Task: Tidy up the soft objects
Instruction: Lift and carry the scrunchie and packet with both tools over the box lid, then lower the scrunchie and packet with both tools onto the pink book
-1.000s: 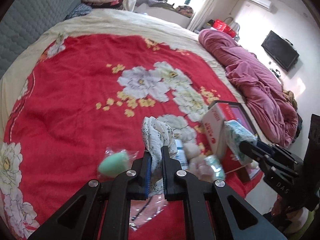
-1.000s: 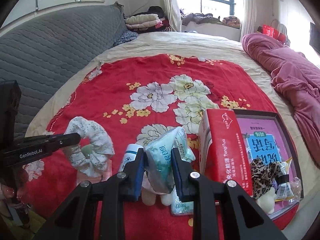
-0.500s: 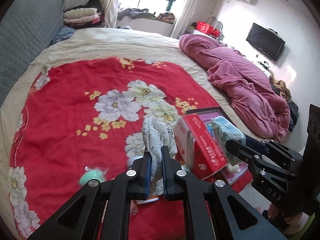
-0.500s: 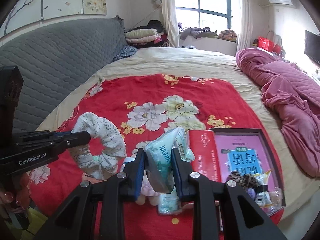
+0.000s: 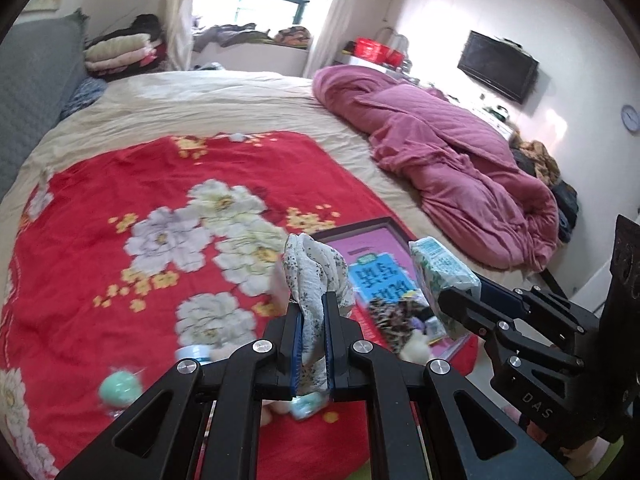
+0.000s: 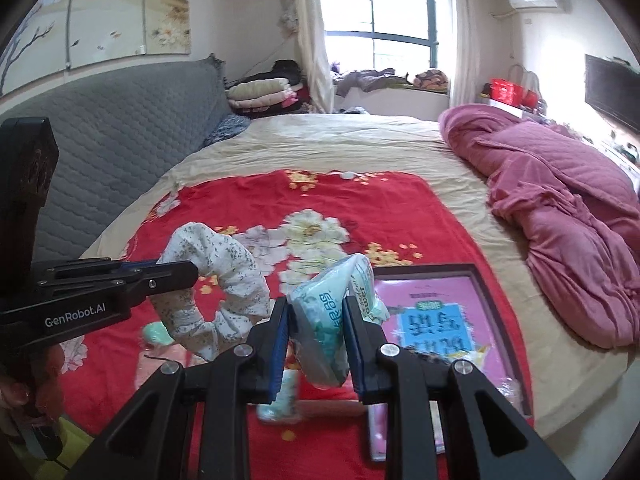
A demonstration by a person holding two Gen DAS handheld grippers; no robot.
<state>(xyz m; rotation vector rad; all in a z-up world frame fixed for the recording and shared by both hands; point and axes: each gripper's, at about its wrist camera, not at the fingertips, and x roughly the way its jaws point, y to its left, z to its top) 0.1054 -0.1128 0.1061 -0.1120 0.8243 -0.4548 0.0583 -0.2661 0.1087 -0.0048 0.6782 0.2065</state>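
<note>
My left gripper (image 5: 312, 309) is shut on a white speckled scrunchie (image 5: 317, 268) and holds it above the red floral blanket (image 5: 100, 216). To its right, my right gripper (image 5: 460, 300) is shut on a mint-green soft tissue pack (image 5: 438, 266). The right wrist view shows that pack (image 6: 330, 312) squeezed between the right gripper's (image 6: 318, 316) blue pads, with the scrunchie (image 6: 224, 276) hanging as a ring from the left gripper (image 6: 188, 274) at the left. Below lies a dark-framed tray (image 6: 478, 276) with a pink printed base; a leopard-print scrunchie (image 5: 394, 312) lies in it.
A mint-green ball in clear wrap (image 5: 120, 388) and another small tissue pack (image 6: 278, 400) lie on the blanket near its front edge. A crumpled pink quilt (image 6: 568, 216) fills the bed's right side. A grey padded headboard (image 6: 120, 140) runs along the left.
Both grippers have risen away from the bed with the scrunchie and tissue pack still gripped. The things on the blanket now look smaller and lower, and the tray sits more centrally.
</note>
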